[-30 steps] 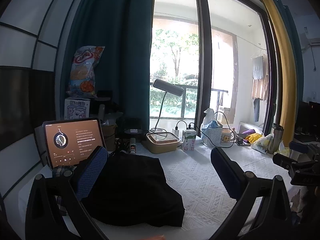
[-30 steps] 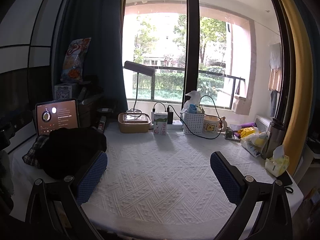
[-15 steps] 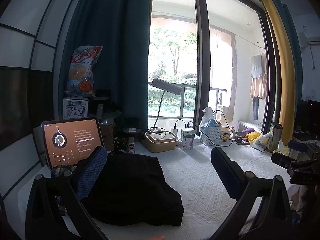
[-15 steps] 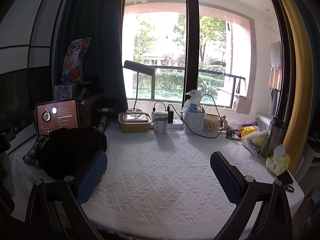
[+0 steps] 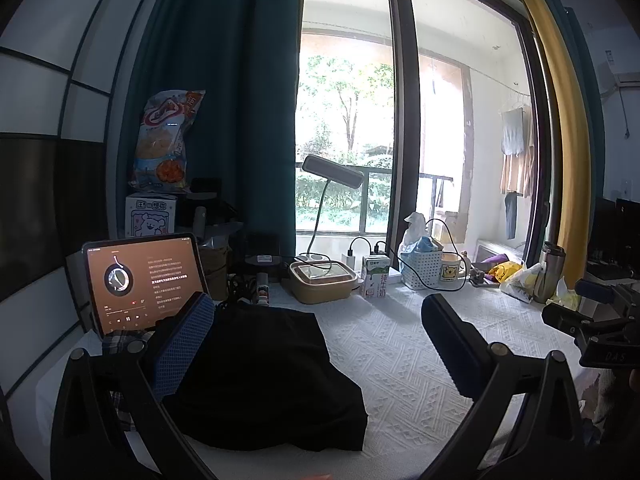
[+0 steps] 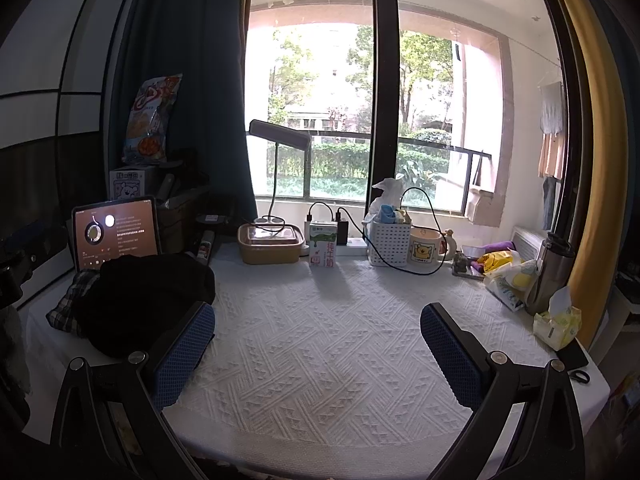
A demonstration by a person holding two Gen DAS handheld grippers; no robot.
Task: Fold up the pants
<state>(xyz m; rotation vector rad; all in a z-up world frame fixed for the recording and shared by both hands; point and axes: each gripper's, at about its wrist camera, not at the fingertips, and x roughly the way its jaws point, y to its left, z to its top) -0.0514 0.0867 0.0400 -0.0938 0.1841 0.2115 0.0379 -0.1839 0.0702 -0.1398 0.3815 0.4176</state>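
Here, the left gripper (image 5: pixel 316 340) has its two blue pads wide apart, and nothing is between them. The black pants (image 5: pixel 260 372) lie folded in the lower left of its picture, with the left pad in front of them; whether it touches the cloth cannot be told. The right gripper (image 6: pixel 318 344) is spread wide too and holds nothing. It hangs over the bare white bumpy cloth (image 6: pixel 320 340), which fills the lower middle of its picture. The pants (image 6: pixel 144 296) sit at middle left there, on a checked cloth (image 6: pixel 70 304). A tablet (image 6: pixel 116 232) stands just behind them. A carton (image 6: pixel 323 243) and basket (image 6: pixel 390 242) line the far edge by the window.
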